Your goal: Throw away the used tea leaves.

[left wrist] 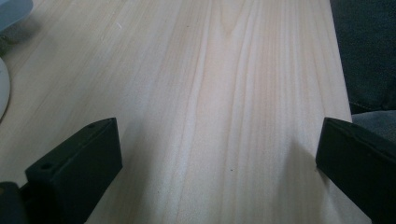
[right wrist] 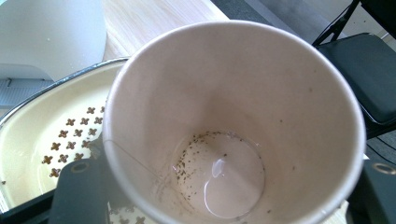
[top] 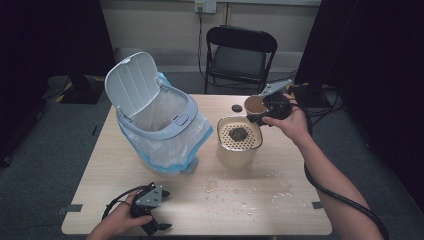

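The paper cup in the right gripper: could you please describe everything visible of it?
The round, pale-walled paper cup is held beside and above the cream strainer pot, clamped between the right gripper's black fingers. It is nearly empty: a film of liquid and dark tea specks remain on its bottom. Its rim looks slightly squeezed.

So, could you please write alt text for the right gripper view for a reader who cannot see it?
A white paper cup held between the right gripper's black jaws, with a little liquid and dark specks at its bottom. Behind it sits a cream container with a perforated strainer insert on the pale wooden table.
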Motion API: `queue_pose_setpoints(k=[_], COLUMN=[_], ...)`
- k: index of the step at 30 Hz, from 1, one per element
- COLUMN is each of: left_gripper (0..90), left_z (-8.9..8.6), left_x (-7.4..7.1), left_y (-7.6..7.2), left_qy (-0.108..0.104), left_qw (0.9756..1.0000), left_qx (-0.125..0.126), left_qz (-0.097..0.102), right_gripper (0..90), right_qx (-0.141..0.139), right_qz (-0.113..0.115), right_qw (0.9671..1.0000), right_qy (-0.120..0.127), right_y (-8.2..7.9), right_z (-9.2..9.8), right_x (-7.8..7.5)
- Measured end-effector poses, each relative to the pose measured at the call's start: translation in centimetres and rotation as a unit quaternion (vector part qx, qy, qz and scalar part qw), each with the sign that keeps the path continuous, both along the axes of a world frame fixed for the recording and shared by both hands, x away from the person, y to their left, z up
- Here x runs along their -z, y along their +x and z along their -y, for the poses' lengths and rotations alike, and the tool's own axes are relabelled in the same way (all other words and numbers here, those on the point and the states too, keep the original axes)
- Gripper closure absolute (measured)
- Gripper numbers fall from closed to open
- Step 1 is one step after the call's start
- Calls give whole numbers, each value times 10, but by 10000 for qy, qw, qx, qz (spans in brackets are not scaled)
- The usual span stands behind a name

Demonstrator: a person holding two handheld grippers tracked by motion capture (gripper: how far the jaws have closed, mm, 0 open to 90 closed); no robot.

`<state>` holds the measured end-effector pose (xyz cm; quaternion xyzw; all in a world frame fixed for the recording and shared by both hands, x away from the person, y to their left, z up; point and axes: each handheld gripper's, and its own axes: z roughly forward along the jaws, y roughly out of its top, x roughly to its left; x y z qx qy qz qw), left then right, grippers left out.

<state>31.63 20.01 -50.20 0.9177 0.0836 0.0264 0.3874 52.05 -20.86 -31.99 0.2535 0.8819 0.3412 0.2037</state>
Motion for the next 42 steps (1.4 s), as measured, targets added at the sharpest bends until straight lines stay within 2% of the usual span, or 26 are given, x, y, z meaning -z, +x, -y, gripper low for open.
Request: queue_pose_setpoints(k=[8, 17, 19, 24, 33, 42], left_gripper=[0, 0, 0, 0, 0, 0], left_z=[0, 0, 0, 0, 0, 0], left_x=[0, 0, 0, 0, 0, 0], left_y=[0, 0, 0, 0, 0, 0], left_qy=[11, -1, -9, -8, -7, -8], left_qw=[10000, 10000, 10000, 10000, 10000, 10000], left_qx=[10, 19, 24, 24, 26, 26], left_qz=[-5, 10, 8, 8, 10, 10], right_gripper=[276, 275, 275, 275, 275, 275], right_qx=[-35, -153, -198, -199, -306, -461], right_qz=[-127, -227, -188, -239, -282, -345], right_qw=[9997, 9994, 9995, 9989, 9988, 9979], right_qy=[196, 208, 187, 342, 243, 290], right_y=[-2, -7, -8, -9, -10, -11], right_z=[-5, -15, -17, -20, -31, -45], right_x=[-9, -21, -24, -34, -46, -58])
